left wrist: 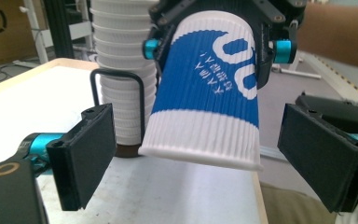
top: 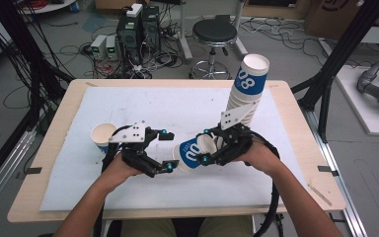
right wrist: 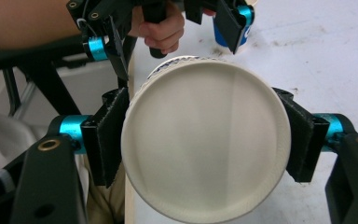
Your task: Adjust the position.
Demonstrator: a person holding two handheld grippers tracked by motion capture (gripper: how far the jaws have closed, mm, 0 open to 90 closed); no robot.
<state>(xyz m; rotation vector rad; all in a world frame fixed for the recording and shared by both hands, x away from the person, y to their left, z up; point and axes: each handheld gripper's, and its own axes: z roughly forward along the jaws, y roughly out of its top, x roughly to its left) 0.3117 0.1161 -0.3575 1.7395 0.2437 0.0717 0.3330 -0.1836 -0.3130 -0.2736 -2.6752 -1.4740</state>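
R claw clamped on a blue-and-white ribbed paper cup, held tipped over the bench, mouth toward the L claw, which is wide open either side of the cup rim, not touching. I'd close L slowly on the lower wall, light squeeze so it doesn't crush, then release R. Cup stack behind; single cup far L.

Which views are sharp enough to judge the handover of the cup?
High view: soft and low in detail, even light, faint shadows. Left gripper view: cup ridges crisp, its fingers slightly soft. Right gripper view: cup base close, evenly lit, a little blurred; no glare.
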